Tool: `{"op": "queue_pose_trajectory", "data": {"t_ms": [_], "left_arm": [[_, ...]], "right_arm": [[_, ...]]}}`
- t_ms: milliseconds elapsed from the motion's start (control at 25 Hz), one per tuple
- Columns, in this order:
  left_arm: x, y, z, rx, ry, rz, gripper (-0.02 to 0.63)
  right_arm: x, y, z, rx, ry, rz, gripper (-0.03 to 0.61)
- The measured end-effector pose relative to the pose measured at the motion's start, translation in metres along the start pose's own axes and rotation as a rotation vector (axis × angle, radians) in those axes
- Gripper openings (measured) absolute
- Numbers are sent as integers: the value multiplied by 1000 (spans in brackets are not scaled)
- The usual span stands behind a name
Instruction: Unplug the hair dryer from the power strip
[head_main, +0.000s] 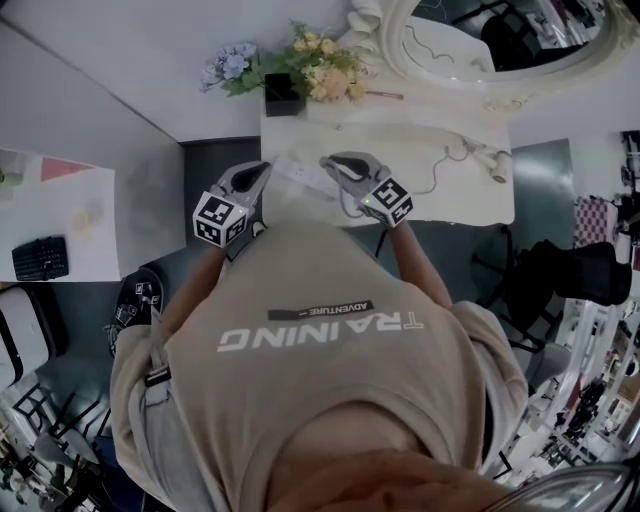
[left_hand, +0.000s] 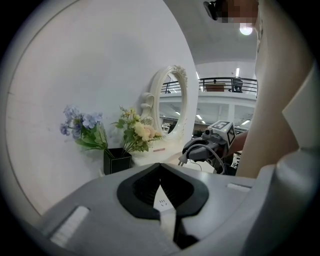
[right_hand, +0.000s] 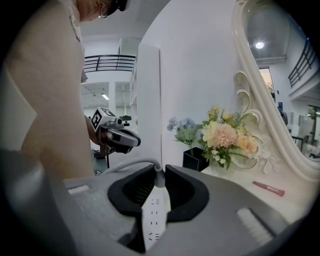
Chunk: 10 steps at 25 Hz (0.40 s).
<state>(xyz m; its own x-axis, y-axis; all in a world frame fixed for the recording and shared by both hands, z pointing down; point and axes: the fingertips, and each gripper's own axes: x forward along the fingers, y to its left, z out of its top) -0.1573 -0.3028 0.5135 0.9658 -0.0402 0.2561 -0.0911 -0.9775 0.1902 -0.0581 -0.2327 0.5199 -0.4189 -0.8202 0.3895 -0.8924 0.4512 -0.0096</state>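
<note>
The white power strip (head_main: 298, 176) sits between my two grippers over the table's front edge. My left gripper (head_main: 262, 172) is shut on it; its socket holes show in the jaw gap (left_hand: 163, 202). My right gripper (head_main: 330, 163) is shut on the hair dryer's grey plug (right_hand: 159, 179), pinched at the jaw tips. The strip (right_hand: 154, 215) runs below this gap. From the left gripper view, the plug's bare prongs (left_hand: 183, 159) stick out at the right gripper (left_hand: 191, 151), clear of the strip. The hair dryer (head_main: 490, 162) lies at the table's right, its cord (head_main: 437, 178) trailing left.
A black vase of flowers (head_main: 283, 95) and an oval mirror (head_main: 500, 40) stand at the back of the white table (head_main: 400, 140). A pink pen (right_hand: 269, 188) lies near the mirror. A second table with a keyboard (head_main: 40, 258) is at the left.
</note>
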Motion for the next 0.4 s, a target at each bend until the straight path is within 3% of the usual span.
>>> {"op": "queue_pose_trajectory", "data": {"t_ms": [400], "left_arm": [[8,11,8,72,-7,1,6]], "right_arm": [[7,-4,-1,19,8,-9,70]]}}
